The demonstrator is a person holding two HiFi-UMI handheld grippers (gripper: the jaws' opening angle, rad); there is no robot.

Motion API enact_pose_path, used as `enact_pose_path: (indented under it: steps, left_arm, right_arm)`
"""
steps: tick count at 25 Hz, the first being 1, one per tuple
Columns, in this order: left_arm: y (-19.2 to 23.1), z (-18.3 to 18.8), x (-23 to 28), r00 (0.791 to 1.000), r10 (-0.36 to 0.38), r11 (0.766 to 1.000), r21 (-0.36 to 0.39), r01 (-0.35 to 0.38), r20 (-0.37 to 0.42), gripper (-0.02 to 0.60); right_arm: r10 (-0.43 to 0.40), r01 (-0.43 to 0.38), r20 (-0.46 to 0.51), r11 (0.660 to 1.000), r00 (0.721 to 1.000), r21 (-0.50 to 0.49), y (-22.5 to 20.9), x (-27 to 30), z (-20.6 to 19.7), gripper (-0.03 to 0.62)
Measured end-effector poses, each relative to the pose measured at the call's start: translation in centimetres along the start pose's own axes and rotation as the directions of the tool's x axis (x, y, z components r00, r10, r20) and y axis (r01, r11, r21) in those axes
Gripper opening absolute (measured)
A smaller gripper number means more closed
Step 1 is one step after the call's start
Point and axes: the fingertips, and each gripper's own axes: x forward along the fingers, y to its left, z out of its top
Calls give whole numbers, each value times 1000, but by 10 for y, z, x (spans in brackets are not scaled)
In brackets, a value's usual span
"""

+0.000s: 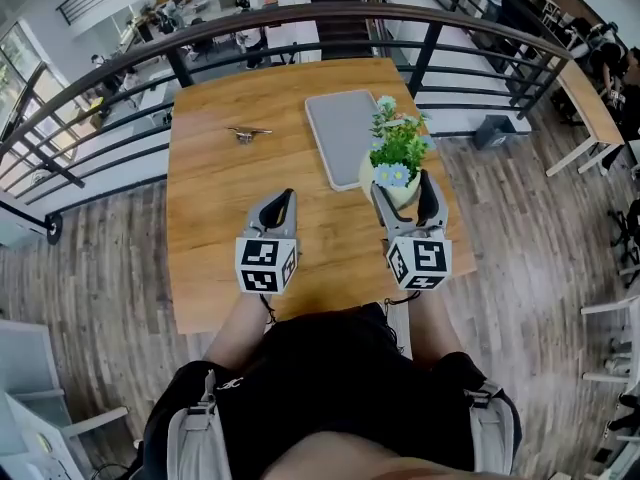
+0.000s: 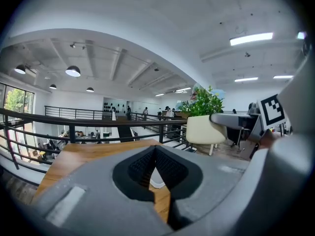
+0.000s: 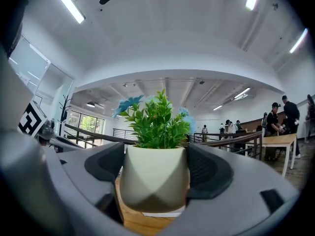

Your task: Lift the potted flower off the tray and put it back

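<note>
Right gripper (image 1: 402, 184) fingers: I'm gripping potted flower (image 1: 397, 151) at tray's (image 1: 340, 128) 4 o'clock; left gripper (image 1: 285, 200) fingers are touching, empty.

You are working in bright, even light. Ceiling strip lights (image 2: 251, 38) are burning white, close to glare, and daylight is coming in through the window (image 2: 12, 100) at far left. The table (image 1: 215, 178) is showing only faint, soft shadows and a mild sheen. The head view is bending the railing (image 1: 300, 13) into an arc. Both gripper views are curving hard toward their edges and darkening to black at the corners. The near gray shells of the left claw (image 2: 155, 154) and right claw (image 3: 154, 176) are blurring, while the potted flower (image 3: 156, 132) is showing sharp.
</note>
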Motion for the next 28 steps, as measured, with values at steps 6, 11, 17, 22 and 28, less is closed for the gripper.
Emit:
enact_pose_path:
  steps: [6,11,17,22,28]
  left_arm:
    - [-10,-3,3,1000,-23,1000,10,23,-5,12]
    - [-4,-5,1,1000,-5,1000,6,5,-12,12]
    - [11,-4,-6,999,44,999,-3,-44,-13,12]
    - [28,-8,-14,996,90,996,-14,-90,-18,12]
    - [42,-11,-25,989,143,989,-22,-143,-30,12]
  right_arm:
    - [-23,23,-11,1000,1000,-4,-7,-4,-7,397]
    - [-16,16,-14,1000,1000,-4,-8,8,-10,397]
    - [8,-8,-17,1000,1000,-9,-7,35,-11,396]
    - [36,-36,-16,999,999,-5,-1,64,-16,396]
    - [79,-79,-27,997,997,7,11,98,-29,394]
